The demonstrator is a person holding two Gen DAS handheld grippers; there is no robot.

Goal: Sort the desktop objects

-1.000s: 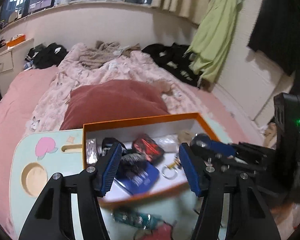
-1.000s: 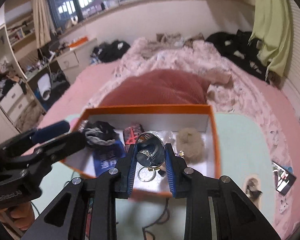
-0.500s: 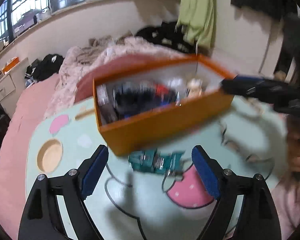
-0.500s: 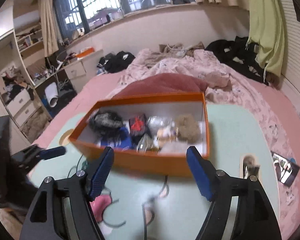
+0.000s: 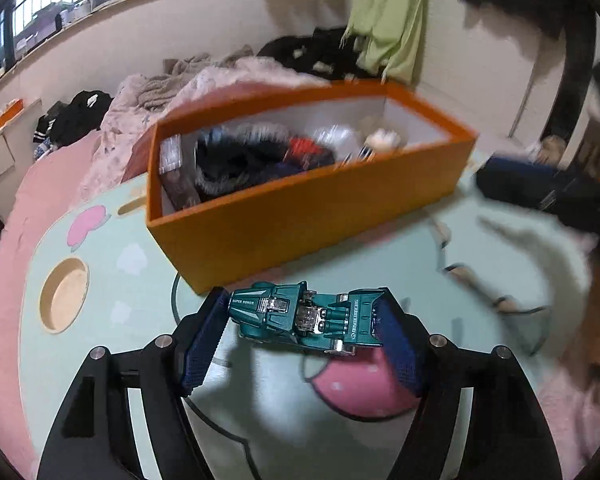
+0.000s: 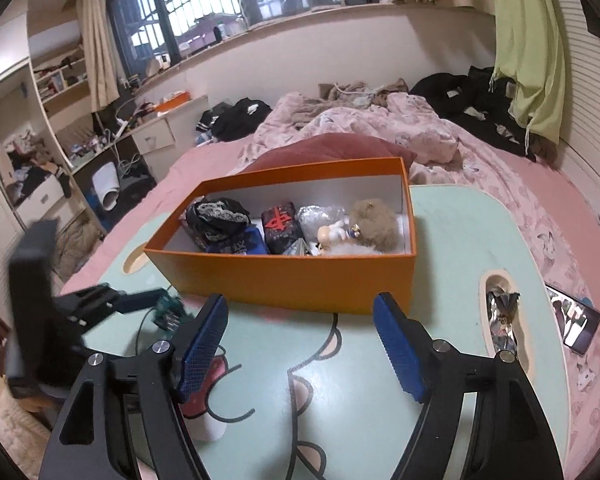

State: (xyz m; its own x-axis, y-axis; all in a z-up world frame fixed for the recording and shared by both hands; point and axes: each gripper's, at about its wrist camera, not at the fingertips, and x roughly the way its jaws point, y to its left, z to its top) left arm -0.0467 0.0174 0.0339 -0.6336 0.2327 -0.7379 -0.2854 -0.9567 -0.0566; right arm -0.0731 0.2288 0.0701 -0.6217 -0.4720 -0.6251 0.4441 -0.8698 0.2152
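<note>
The left gripper [image 5: 302, 344] is closing with the teal toy car [image 5: 306, 322] lying crosswise between its blue pads, the nose at the left pad, the tail at the right one; I cannot tell whether either presses yet. Gripped end to end, the car could pivot or squirt out. Just beyond it stands the orange box [image 5: 300, 216], so a low lift could clip its wall. The right gripper [image 6: 300, 344] stands apart, empty, short of the box.
</note>
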